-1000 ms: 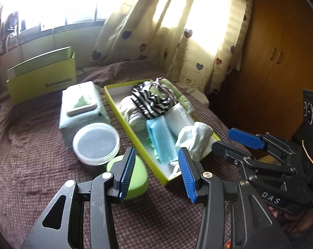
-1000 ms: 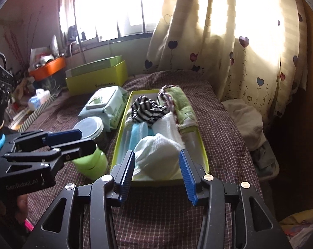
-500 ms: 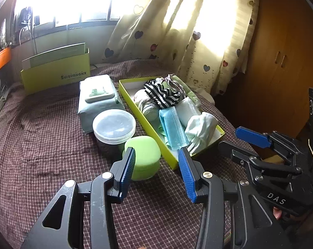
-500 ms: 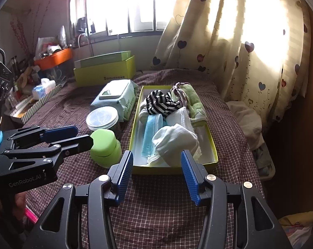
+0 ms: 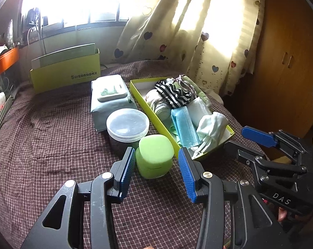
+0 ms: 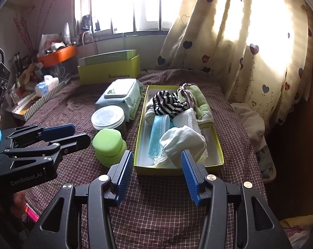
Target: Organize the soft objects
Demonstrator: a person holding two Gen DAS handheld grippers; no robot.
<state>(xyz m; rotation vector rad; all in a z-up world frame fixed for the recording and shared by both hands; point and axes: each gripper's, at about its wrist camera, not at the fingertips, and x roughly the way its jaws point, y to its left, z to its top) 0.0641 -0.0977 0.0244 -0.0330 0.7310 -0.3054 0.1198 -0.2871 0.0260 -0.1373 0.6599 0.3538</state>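
Observation:
A yellow-green tray (image 6: 217,143) (image 5: 135,87) on the checked tablecloth holds soft things: a white glove (image 6: 183,143) (image 5: 212,124), a blue face mask (image 6: 159,132) (image 5: 183,126), a striped cloth (image 6: 166,103) (image 5: 175,95), a white folded cloth (image 6: 186,117) and a green towel (image 6: 202,101). My left gripper (image 5: 156,172) is open and empty, just short of a green lidded jar (image 5: 154,155). My right gripper (image 6: 157,172) is open and empty, above the tray's near end. Each gripper shows in the other's view, the left (image 6: 59,134) and the right (image 5: 252,139).
A clear-lidded tub (image 5: 127,124) (image 6: 107,117) and a wet-wipes pack (image 5: 110,95) (image 6: 123,95) stand left of the tray. The green jar (image 6: 108,145) is in front of them. A yellow-green box (image 5: 65,74) (image 6: 108,68) stands at the back. A cluttered shelf (image 6: 42,78) is on the left, a curtain (image 6: 250,41) on the right.
Both grippers have pulled back from the tray toward me, so the tray and jars look farther away. Both stay open and empty. The things in the tray have not moved.

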